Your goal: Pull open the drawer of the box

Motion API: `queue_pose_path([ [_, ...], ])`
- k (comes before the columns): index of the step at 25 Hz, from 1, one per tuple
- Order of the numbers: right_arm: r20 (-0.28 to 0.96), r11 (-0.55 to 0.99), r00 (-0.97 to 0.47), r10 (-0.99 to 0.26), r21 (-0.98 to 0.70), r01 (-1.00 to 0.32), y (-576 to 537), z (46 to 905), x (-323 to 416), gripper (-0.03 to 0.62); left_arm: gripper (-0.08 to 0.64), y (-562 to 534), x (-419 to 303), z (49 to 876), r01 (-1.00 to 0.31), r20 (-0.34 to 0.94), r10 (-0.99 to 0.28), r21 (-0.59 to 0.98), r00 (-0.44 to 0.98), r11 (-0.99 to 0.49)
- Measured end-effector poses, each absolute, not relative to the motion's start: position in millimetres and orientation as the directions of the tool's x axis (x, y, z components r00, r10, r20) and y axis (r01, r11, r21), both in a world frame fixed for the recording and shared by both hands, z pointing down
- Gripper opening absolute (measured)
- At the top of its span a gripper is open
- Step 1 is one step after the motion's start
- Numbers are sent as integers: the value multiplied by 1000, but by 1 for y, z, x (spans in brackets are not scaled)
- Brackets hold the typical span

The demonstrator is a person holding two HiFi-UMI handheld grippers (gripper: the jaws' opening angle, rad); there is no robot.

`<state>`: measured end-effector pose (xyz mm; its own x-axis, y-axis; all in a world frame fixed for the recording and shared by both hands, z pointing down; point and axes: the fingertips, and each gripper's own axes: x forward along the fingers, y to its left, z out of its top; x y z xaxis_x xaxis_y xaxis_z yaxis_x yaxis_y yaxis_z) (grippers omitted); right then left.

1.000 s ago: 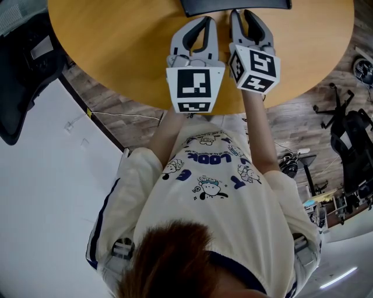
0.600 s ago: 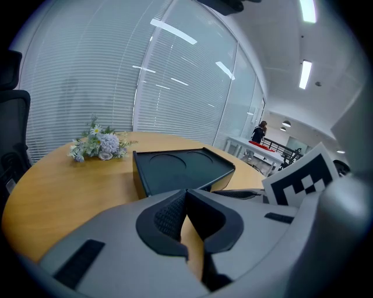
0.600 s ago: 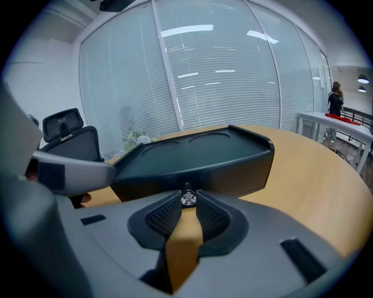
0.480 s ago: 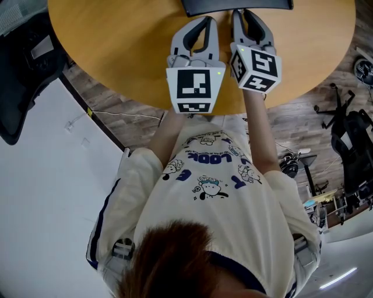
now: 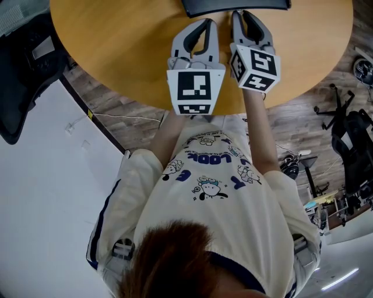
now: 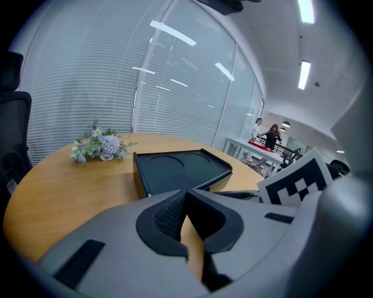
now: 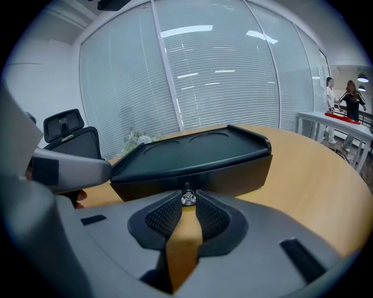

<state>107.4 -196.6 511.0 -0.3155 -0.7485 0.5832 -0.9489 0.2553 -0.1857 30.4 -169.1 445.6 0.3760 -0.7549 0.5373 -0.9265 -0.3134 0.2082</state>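
Observation:
A black box (image 7: 192,152) with a tray-like top sits on the round wooden table (image 5: 116,46); the head view shows only its near edge (image 5: 233,6). A small shiny knob (image 7: 187,199) sticks out of the drawer front (image 7: 239,174). My right gripper (image 7: 187,195) has its two jaw tips closed round that knob. My left gripper (image 6: 186,192) is shut with nothing in it, and hovers just left of the box (image 6: 175,169). In the head view the left gripper (image 5: 205,21) and the right gripper (image 5: 242,13) lie side by side, both pointing at the box.
A small bunch of pale flowers (image 6: 99,147) lies on the table beyond the box. A black office chair (image 7: 73,139) stands at the table's left side. Glass walls with blinds ring the room. The table's near edge (image 5: 145,102) is by my body.

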Motion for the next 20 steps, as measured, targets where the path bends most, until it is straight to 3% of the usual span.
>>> queue_pose_path([
  [20,606,242,-295,-739,-169,-955,-163,514,116,89,15,-149,32,438,-920,520,-759,206,392,-334],
])
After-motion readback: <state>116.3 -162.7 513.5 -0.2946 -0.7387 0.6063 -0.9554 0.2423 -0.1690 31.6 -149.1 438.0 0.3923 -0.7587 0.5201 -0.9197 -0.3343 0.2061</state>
